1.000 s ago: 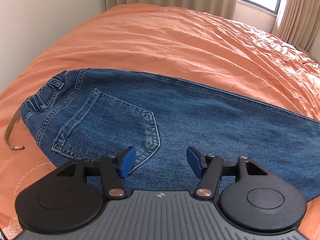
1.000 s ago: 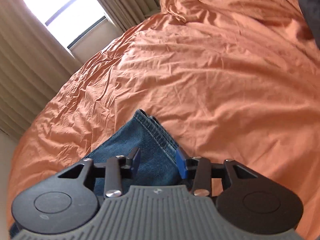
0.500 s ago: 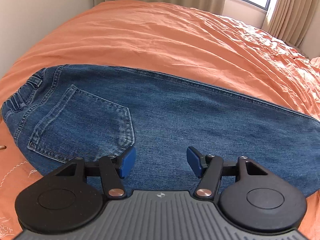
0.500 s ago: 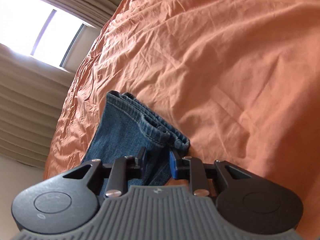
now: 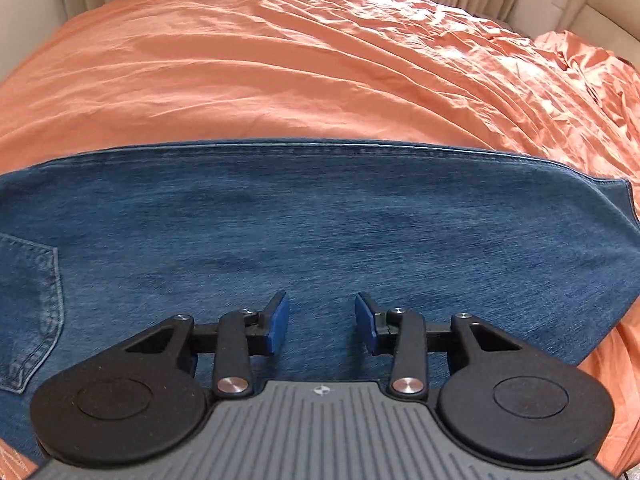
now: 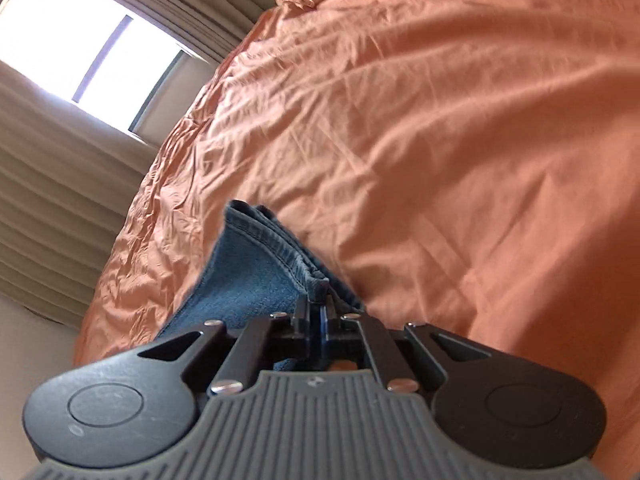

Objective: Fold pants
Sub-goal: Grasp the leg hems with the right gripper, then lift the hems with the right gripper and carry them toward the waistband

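Note:
Blue denim pants (image 5: pixel 320 224) lie flat across an orange bedspread (image 5: pixel 280 72), legs stacked, a back pocket (image 5: pixel 28 304) at the left edge. My left gripper (image 5: pixel 322 320) is open and empty, hovering over the middle of the leg. In the right wrist view my right gripper (image 6: pixel 318 312) is shut on the hem end of the pants (image 6: pixel 260 264), which rises off the bedspread (image 6: pixel 460 160). The waistband is out of view.
Beige curtains (image 6: pixel 52 208) and a bright window (image 6: pixel 80 40) stand beyond the bed. A beige headboard (image 5: pixel 600 4) shows at the far right of the left wrist view. The bedspread is wrinkled towards that side.
My right gripper closed on the pants hem and lifted it. My left gripper moved right along the leg, so the waistband left the view and the pocket slid to the left edge.

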Action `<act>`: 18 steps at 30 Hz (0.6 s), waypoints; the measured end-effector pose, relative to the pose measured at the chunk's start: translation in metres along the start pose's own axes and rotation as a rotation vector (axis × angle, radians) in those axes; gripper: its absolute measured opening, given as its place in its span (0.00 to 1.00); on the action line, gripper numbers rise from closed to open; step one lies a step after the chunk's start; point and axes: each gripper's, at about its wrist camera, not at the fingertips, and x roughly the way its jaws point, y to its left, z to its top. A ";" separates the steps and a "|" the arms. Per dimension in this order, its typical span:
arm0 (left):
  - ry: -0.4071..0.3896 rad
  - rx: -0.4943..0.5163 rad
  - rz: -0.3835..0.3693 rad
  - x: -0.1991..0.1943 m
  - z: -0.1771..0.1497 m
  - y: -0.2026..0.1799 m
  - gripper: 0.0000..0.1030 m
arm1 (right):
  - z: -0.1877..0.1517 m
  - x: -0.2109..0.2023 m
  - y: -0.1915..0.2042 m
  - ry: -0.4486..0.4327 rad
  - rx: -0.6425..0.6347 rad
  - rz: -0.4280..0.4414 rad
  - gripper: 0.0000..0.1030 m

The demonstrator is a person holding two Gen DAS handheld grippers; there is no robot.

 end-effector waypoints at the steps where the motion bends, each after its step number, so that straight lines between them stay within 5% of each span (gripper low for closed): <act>1: 0.003 0.015 -0.014 0.003 0.003 -0.007 0.45 | 0.000 0.002 -0.001 0.003 -0.008 0.011 0.00; 5: 0.006 0.079 -0.060 0.018 0.017 -0.036 0.45 | 0.002 -0.008 0.005 0.014 -0.057 0.025 0.14; 7: 0.009 0.094 -0.082 0.028 0.024 -0.052 0.45 | 0.000 -0.016 0.008 0.023 -0.078 0.019 0.44; 8: 0.011 0.099 -0.092 0.032 0.027 -0.057 0.45 | -0.002 -0.019 0.006 0.034 -0.072 0.029 0.47; 14: 0.010 0.116 -0.129 0.059 0.048 -0.095 0.45 | -0.012 0.005 -0.031 0.079 0.136 0.127 0.45; 18: 0.006 0.062 -0.146 0.073 0.056 -0.104 0.45 | -0.013 0.022 -0.053 0.065 0.281 0.200 0.19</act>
